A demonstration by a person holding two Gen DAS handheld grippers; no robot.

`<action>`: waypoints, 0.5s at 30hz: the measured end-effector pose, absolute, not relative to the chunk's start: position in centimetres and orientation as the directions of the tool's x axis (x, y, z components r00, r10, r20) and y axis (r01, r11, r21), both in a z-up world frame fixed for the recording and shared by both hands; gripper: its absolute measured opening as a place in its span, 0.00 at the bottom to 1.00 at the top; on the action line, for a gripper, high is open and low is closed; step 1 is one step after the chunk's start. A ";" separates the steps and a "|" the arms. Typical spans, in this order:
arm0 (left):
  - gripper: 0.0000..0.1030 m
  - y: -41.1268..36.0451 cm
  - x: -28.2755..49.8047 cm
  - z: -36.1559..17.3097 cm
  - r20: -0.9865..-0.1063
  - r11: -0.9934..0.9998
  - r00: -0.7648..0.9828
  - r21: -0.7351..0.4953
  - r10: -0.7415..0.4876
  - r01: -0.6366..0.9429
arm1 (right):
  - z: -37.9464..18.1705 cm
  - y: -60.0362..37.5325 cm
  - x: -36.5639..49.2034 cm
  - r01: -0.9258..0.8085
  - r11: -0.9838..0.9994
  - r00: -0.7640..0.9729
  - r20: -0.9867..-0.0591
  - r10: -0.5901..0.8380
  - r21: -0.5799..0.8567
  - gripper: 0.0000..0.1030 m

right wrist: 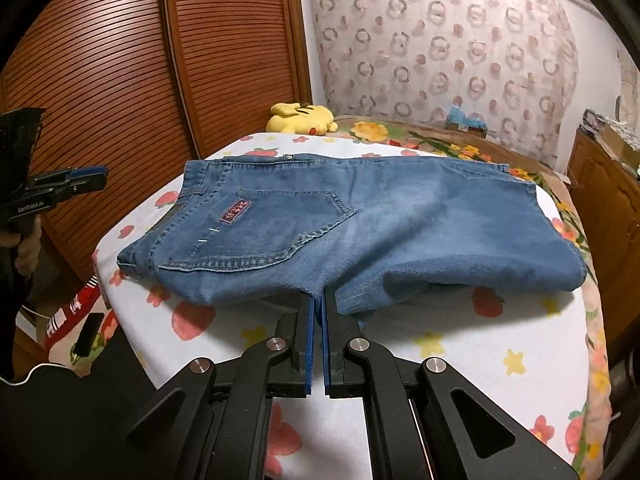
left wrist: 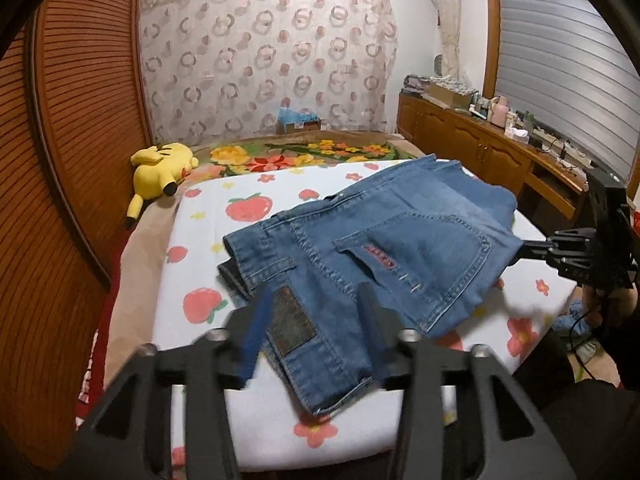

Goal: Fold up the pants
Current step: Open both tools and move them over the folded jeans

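While right fingers (right wrist: pixel 318 304) pinch folded stitched denim pants (right wrist: pixel 360 224), left fingers (left wrist: pixel 316 308) spread wide.

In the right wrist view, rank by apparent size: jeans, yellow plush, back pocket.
1. jeans
2. back pocket
3. yellow plush, though it lies farther from the camera, so its true size is unsure.

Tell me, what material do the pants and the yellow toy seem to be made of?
The pants look like blue denim: faded woven cloth, pale topstitching, a metal button and a dark, perhaps leather, waistband patch. The yellow toy looks like soft plush: matte, fuzzy and rounded; its filling cannot be seen.
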State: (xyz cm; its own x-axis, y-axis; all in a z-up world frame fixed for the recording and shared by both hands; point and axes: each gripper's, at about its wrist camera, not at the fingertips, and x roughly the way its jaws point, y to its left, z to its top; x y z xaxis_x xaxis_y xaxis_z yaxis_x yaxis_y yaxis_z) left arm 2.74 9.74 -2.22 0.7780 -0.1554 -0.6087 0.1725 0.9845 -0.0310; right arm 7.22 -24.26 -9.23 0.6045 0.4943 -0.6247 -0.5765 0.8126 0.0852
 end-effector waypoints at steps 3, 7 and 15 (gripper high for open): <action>0.78 9.3 3.5 -2.2 -0.604 0.983 0.780 -0.036 -0.165 0.180 | -9.4 -24.6 6.8 -0.575 0.813 0.608 -0.619 0.498 0.089 0.04; 0.81 8.1 5.0 -2.1 -0.590 0.977 0.784 -0.047 -0.194 0.206 | -9.2 -25.4 6.2 -0.564 0.821 0.628 -0.600 0.495 0.087 0.07; 0.81 4.6 8.8 -3.2 -0.593 0.962 0.763 -0.085 -0.259 0.261 | -9.5 -27.9 6.8 -0.485 0.871 0.687 -0.584 0.432 0.074 0.33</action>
State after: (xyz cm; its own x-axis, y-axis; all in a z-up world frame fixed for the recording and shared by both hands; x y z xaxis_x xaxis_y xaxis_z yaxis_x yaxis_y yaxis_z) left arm 8.79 4.61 -3.17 0.7626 -0.2593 -0.5927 0.2607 0.9616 -0.0853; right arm 6.76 -27.88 -9.49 0.6874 0.4325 -0.5835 -0.4850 0.8713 0.0744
